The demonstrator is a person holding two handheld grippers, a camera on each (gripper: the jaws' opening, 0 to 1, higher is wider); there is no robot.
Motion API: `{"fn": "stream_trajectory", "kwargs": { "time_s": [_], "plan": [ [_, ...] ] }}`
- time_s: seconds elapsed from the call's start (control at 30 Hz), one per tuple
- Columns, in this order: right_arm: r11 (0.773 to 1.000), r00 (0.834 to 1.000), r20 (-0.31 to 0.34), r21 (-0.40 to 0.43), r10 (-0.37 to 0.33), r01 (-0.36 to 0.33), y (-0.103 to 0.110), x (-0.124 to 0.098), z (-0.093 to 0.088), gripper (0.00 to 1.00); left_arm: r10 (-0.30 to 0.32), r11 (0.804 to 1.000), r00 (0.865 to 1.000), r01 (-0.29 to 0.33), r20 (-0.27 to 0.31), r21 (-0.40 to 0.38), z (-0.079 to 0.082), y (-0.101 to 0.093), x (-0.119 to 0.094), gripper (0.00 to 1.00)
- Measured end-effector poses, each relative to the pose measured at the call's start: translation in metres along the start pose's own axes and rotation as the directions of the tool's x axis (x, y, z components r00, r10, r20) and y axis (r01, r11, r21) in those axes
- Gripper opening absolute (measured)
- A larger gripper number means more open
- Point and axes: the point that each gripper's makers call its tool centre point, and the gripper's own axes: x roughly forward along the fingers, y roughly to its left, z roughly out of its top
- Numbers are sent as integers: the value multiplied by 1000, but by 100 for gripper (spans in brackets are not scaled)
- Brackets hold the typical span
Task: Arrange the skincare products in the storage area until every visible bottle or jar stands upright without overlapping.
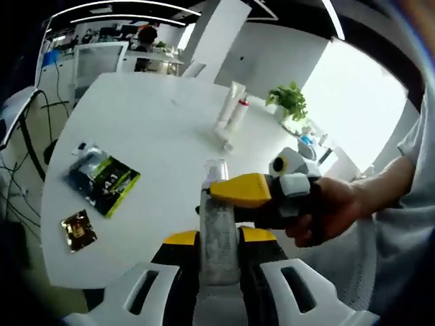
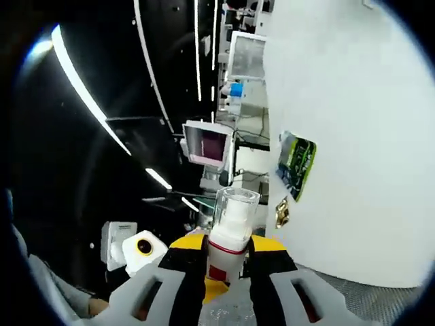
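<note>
Gripping one clear-capped bottle (image 1: 219,234) from both ends, the left gripper (image 1: 219,248) and right gripper (image 2: 226,261) are clamped on it above the white table's (image 1: 149,122) near edge, apparently a handover. Two tubes (image 1: 231,115) lie flat near its far edge.

The counter (image 1: 156,129) looked smooth and matt white, and on it lay a glossy, crinkled green-and-black foil sachet (image 1: 103,178) beside a shiny gold foil packet (image 1: 78,229), with matt white plastic tubes (image 1: 231,112) farther off. The left gripper (image 1: 219,255) had matt white plastic shells and yellow-and-black fingers (image 1: 178,239) that looked rubbery, closed on a frosted, translucent plastic bottle (image 1: 217,224). The bottle (image 2: 230,227) in the right gripper (image 2: 228,261) had a clear glossy cap over smooth white plastic.
</note>
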Motion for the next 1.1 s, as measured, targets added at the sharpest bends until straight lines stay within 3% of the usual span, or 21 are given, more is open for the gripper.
{"fn": "stream_trajectory", "kwargs": {
  "time_s": [0.13,0.2,0.27,0.3,0.33,0.37,0.47,0.5,0.57,0.6,0.77,0.83,0.87,0.9,0.93,1.03,1.1],
  "plan": [
    [986,998,-55,-164,2,-11,9,1,1,16,-8,1000,1000,8,-3,9,0,-2,0,19],
    [942,993,-117,-335,-22,-19,15,1,-2,15,-13,1000,1000,13,-17,26,-3,-5,2,19],
    [898,989,-139,-440,-46,-20,21,4,-5,15,-5,998,1000,7,-24,62,-4,-5,3,19],
    [892,989,-139,-451,-49,-19,22,4,-5,15,2,997,1000,-1,-18,83,-4,-4,3,19],
    [858,986,-147,-513,-83,-4,23,5,-5,15,7,994,1000,-7,-4,111,-2,-4,3,20],
    [846,983,-158,-533,-96,-3,23,5,-6,14,10,994,1000,-9,-10,106,-4,-4,4,20],
    [763,974,-176,-646,-145,-3,24,6,-6,14,43,978,999,-43,1,203,-2,3,5,20],
    [741,972,-173,-672,-157,0,24,6,-5,14,53,975,998,-48,-20,215,-6,4,5,20],
    [732,971,-171,-681,-167,6,25,6,-3,14,62,975,998,-53,-33,217,-9,6,6,20],
    [715,970,-166,-700,-177,10,25,5,-1,14,64,973,997,-55,-31,222,-9,7,6,20],
    [669,970,-142,-742,-199,28,25,0,10,14,93,959,995,-79,-41,273,-11,11,7,19],
    [669,971,-134,-743,-198,34,25,-2,14,14,104,958,994,-90,-36,273,-10,13,6,19],
    [658,971,-124,-752,-203,42,24,-3,16,14,107,958,994,-93,-38,271,-10,14,6,18],
    [642,971,-118,-766,-208,45,23,-5,19,14,109,958,993,-94,-42,270,-10,14,6,17],
    [641,970,-117,-766,-212,48,22,-7,20,14,110,959,993,-94,-48,268,-11,14,6,15],
    [579,960,-88,-811,-266,86,10,-19,31,14,134,950,988,-106,-79,294,-17,18,6,5],
    [576,958,-65,-810,-280,113,4,-27,40,14,144,949,986,-112,-87,293,-17,19,6,2]
  ]
}}
